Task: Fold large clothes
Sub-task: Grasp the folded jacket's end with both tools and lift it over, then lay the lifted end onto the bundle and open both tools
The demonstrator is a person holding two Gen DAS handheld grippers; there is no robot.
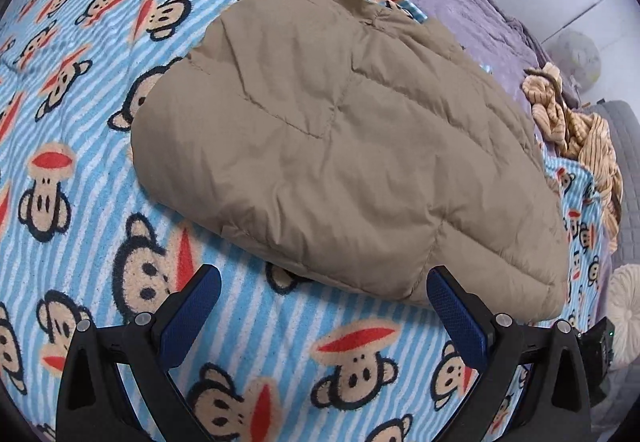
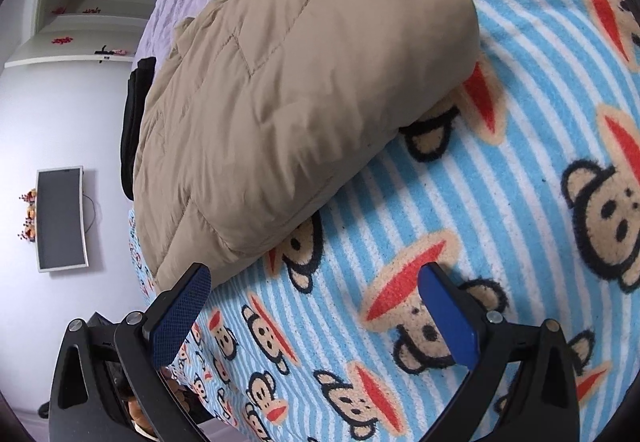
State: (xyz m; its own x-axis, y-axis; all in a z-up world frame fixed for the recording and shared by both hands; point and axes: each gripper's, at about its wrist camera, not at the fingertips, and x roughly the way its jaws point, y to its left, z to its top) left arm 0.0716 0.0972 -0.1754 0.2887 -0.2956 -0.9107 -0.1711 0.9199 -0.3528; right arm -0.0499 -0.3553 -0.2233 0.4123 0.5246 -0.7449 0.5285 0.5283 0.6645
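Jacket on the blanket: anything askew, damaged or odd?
Nothing stands out. The tan jacket lies folded into a puffy bundle on the monkey blanket, no tears visible. Both grippers are open and empty.

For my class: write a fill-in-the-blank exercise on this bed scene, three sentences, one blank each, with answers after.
1. The folded jacket is ____ in colour.
2. The blanket under it shows cartoon ____ faces on blue and white stripes.
3. The jaws of the left gripper and right gripper stand ____, holding nothing.

Answers: tan; monkey; open
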